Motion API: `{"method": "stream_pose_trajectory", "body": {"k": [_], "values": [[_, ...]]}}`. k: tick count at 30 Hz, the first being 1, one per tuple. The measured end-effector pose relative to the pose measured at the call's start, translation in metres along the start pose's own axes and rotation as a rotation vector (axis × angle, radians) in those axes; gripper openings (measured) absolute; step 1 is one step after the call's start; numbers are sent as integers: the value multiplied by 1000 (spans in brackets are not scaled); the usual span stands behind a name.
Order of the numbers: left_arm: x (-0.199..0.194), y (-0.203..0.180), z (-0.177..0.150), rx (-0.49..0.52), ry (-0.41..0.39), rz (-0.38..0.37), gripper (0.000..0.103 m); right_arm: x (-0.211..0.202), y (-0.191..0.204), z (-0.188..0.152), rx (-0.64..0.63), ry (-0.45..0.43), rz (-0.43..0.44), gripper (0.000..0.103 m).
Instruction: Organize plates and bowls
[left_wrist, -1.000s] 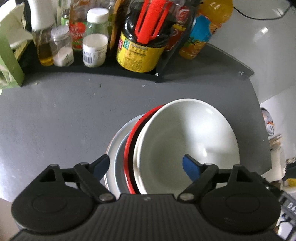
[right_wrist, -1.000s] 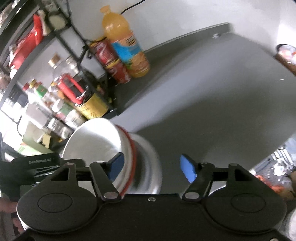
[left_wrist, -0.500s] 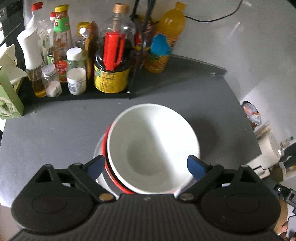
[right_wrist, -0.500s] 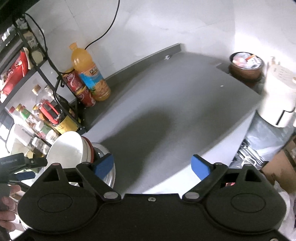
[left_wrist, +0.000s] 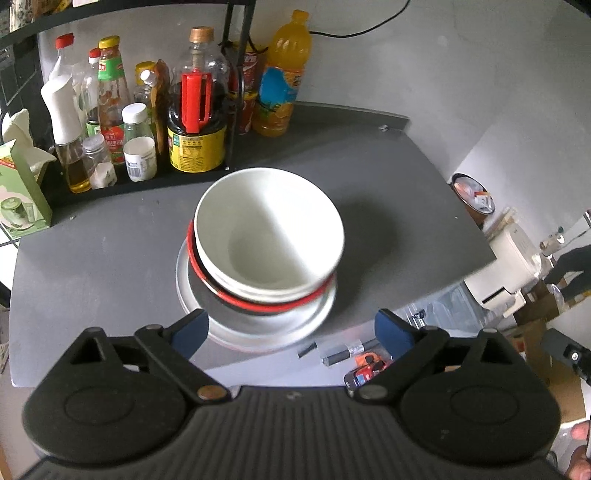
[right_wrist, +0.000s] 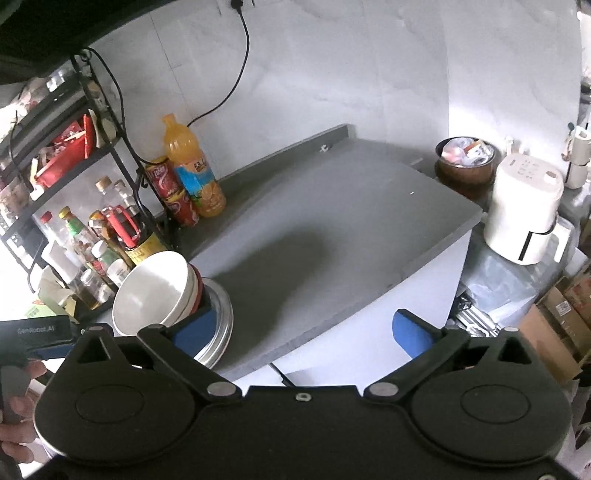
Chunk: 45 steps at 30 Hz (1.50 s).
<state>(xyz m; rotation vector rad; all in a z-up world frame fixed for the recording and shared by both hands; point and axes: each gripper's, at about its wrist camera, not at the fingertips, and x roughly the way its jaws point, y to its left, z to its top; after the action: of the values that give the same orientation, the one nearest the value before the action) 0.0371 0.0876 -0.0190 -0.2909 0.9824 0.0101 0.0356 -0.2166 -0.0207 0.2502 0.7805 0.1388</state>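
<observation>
We are holding both grippers spread wide and empty: the left gripper (left_wrist: 291, 332) is hovering just behind the glossy white ceramic bowl (left_wrist: 269, 229), nested in a red-rimmed bowl (left_wrist: 258, 301) on a round silver plate (left_wrist: 258, 325) on the grey tabletop (left_wrist: 92, 240); the right gripper (right_wrist: 306, 328) is sitting farther off, stack lying to its left.

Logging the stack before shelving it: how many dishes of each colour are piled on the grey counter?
White bowl: 1
Red-rimmed dish: 1
Silver metal plate: 1, though the right wrist view hints at more layers
Total: 3 clearly visible
</observation>
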Motion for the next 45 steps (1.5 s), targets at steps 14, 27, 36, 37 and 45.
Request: {"method": "stream_pose_trajectory", "body": {"k": [14,27,36,37,45], "values": [[-36,-12,-34,71,-22,-35,102,-42,13,-24,-45,-44,-38,103],[-60,-14,-53,109,-77,-62,102,-61,22,-42,-76,-57,-90,103],[-66,-9,-65,99,-72,-66,102,-69,35,-49,-111,-54,-77,103],[-68,-9,-66,102,-74,-63,102,-70,36,-49,-113,-54,-75,103],[-73,-6,-70,112,-84,-56,102,-76,39,-51,-126,-53,-70,103]]}}
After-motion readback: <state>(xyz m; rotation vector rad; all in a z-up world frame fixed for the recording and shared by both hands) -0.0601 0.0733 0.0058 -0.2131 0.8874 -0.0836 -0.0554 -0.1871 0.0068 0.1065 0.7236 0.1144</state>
